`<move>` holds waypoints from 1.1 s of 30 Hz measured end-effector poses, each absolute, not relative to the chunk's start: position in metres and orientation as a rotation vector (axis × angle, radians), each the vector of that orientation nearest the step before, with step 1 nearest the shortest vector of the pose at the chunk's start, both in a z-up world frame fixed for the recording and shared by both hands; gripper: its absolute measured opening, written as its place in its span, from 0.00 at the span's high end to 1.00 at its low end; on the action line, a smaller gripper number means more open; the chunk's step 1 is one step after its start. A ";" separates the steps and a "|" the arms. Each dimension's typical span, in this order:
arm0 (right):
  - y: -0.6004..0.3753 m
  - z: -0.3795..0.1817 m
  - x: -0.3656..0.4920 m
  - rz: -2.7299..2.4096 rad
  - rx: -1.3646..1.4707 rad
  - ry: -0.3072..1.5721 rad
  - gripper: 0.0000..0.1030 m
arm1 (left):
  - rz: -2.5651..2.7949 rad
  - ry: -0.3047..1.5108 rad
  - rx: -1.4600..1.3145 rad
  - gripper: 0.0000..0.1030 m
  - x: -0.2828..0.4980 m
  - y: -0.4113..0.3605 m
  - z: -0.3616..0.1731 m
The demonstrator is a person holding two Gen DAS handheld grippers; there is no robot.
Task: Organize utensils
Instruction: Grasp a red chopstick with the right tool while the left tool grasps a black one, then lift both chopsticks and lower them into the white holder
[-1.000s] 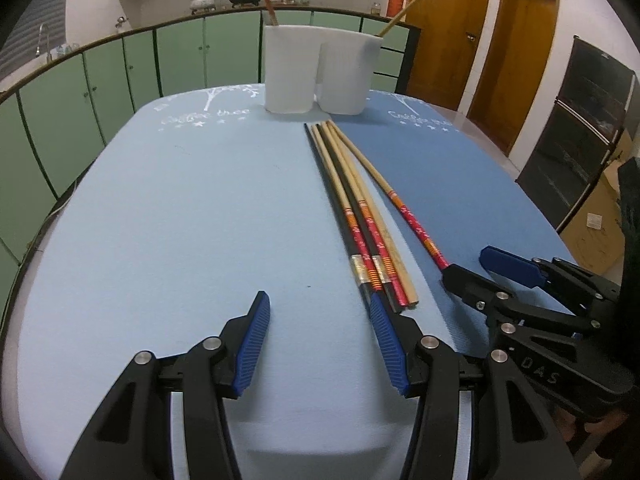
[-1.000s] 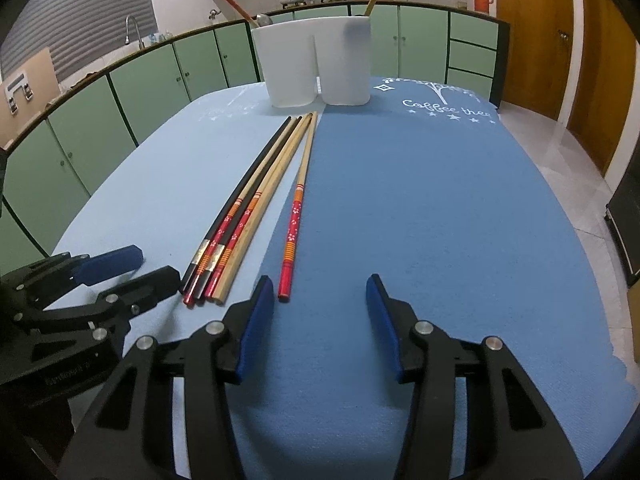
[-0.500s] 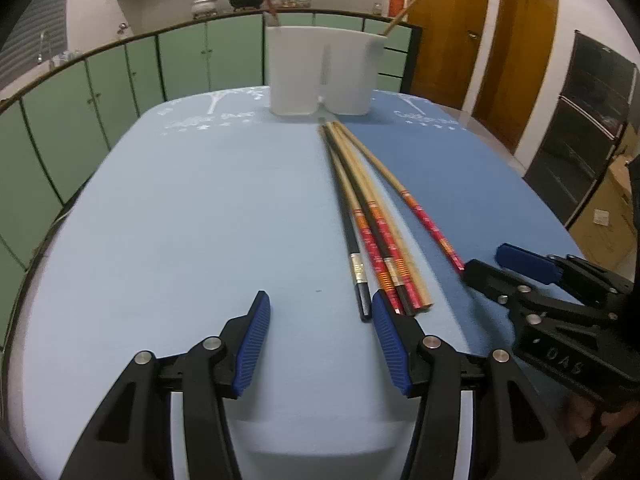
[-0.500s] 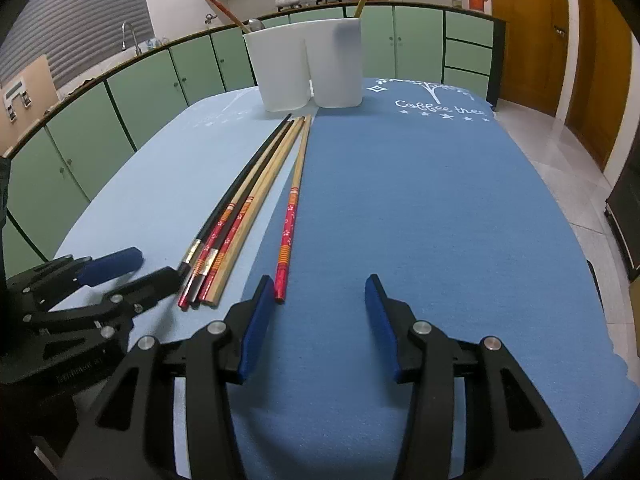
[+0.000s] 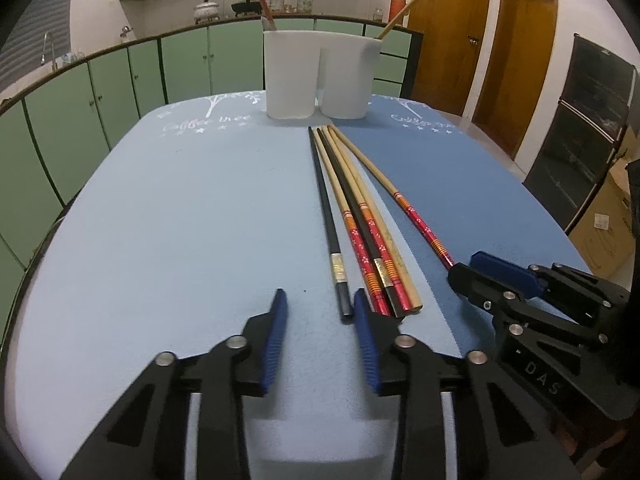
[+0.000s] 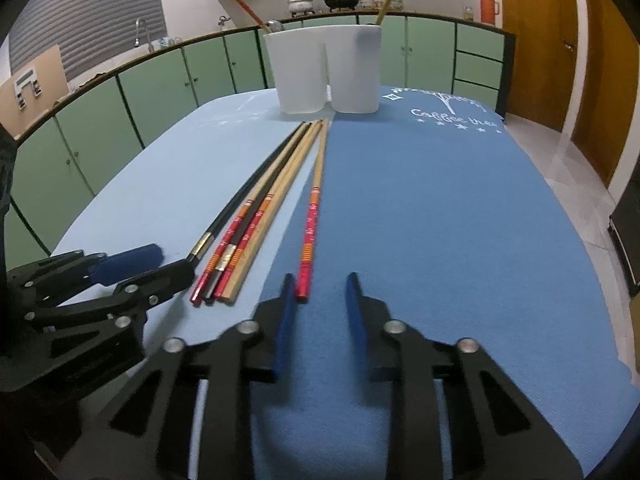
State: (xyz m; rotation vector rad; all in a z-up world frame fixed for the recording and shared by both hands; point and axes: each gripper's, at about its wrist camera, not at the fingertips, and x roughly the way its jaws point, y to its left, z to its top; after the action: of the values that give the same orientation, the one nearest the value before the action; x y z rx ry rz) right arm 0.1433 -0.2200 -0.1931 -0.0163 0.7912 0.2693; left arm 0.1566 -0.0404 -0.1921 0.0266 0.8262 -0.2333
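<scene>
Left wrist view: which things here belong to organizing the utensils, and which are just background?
Job:
chopsticks on the table
white two-compartment holder
left gripper
right gripper

Background:
pot on the counter
orange flask
cardboard box

Matt blue cloth (image 5: pixel 180 220), glossy lacquered wooden chopsticks (image 5: pixel 360 216), smooth white plastic holder (image 5: pixel 320 76), ribbed claw pads (image 5: pixel 276 340).

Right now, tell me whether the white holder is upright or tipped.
Upright: the holder stands on its base on the mat, with both open tops facing up.
</scene>
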 end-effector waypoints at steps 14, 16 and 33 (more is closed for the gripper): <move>-0.230 -0.153 0.141 0.296 0.002 0.722 0.95 | -0.236 0.728 0.032 0.93 0.153 -0.039 -0.159; -0.232 -0.138 0.141 0.299 -0.004 0.694 0.95 | -0.236 0.700 0.031 0.93 0.154 -0.036 -0.143; -0.263 -0.025 0.178 0.315 0.089 0.532 0.95 | -0.267 0.453 0.004 0.94 0.189 -0.031 -0.021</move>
State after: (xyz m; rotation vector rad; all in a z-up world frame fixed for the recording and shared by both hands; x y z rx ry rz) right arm 0.1778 -0.2628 -0.0248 0.0888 0.5325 0.3150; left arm 0.1886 -0.0311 -0.0213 0.0037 0.4526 -0.2671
